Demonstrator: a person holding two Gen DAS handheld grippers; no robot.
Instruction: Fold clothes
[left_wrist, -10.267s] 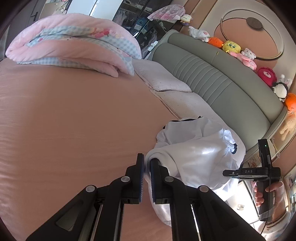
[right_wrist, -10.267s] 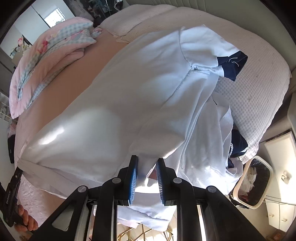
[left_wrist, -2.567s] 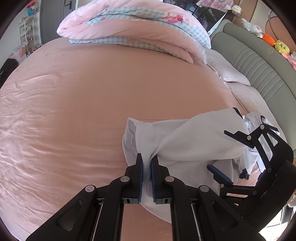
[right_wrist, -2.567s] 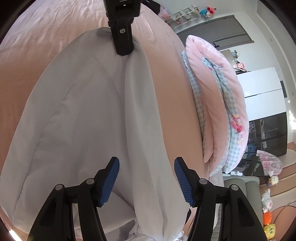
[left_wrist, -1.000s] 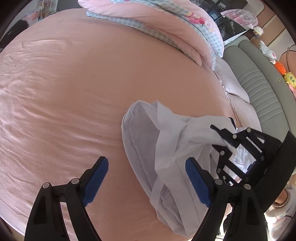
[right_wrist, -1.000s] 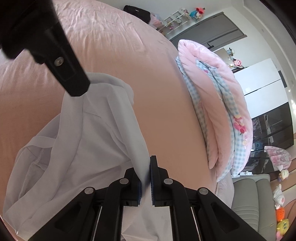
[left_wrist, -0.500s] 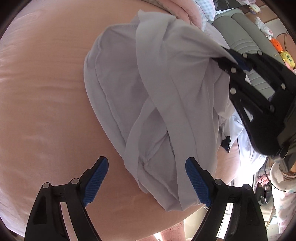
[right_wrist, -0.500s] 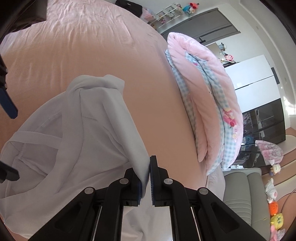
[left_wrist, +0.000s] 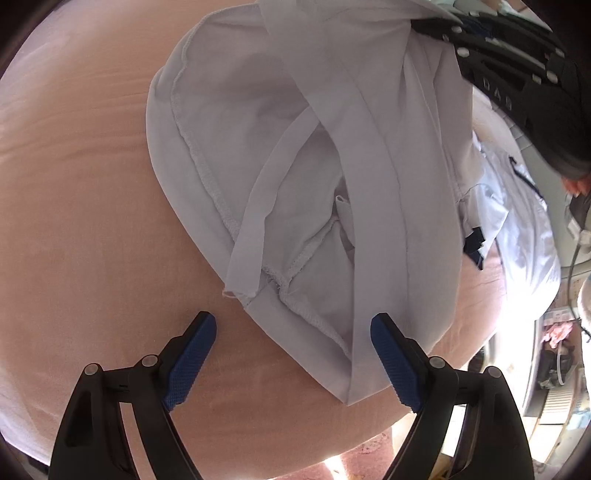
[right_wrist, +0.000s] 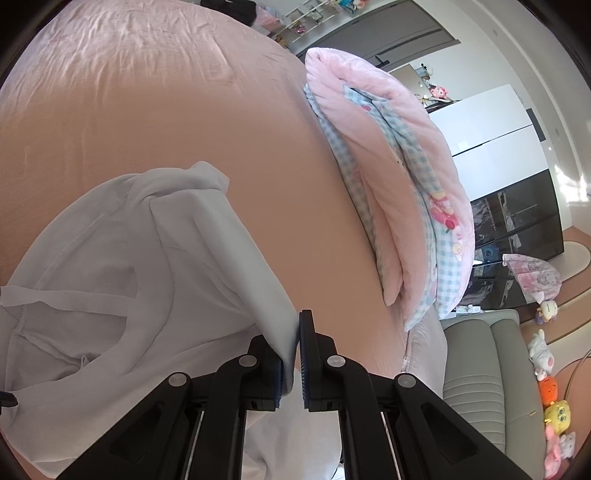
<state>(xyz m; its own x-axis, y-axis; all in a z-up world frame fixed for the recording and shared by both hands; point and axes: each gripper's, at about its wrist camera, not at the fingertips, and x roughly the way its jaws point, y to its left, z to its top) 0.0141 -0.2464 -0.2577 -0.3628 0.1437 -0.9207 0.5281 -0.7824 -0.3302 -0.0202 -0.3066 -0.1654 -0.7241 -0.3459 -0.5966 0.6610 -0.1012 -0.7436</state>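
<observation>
From the left wrist view, the left claw (left_wrist: 291, 354) stands wide with nothing between its blue pads, aimed steeply down at the pink bed (left_wrist: 74, 221). The white garment (left_wrist: 314, 166) lies crumpled on the bed, running from the middle up to 1 o'clock, its seamed hem nearest the claw. The right claw's black frame (left_wrist: 517, 81) sits at 2 o'clock over the cloth.

From the right wrist view, the right claw (right_wrist: 295, 354) is pinched tight on an edge of the garment (right_wrist: 129, 288), which spreads toward 9 o'clock across the bed (right_wrist: 184, 110). A folded pink quilt (right_wrist: 406, 184) lies well apart at 2 o'clock.

This looks like the spreading stage: one edge is held and the free claw is seeking a second hold. Next, I'd judge, the left claw needs to settle over the near hem and close on a single layer so the cloth can be pulled flat; the bunched layers could easily be caught together.
</observation>
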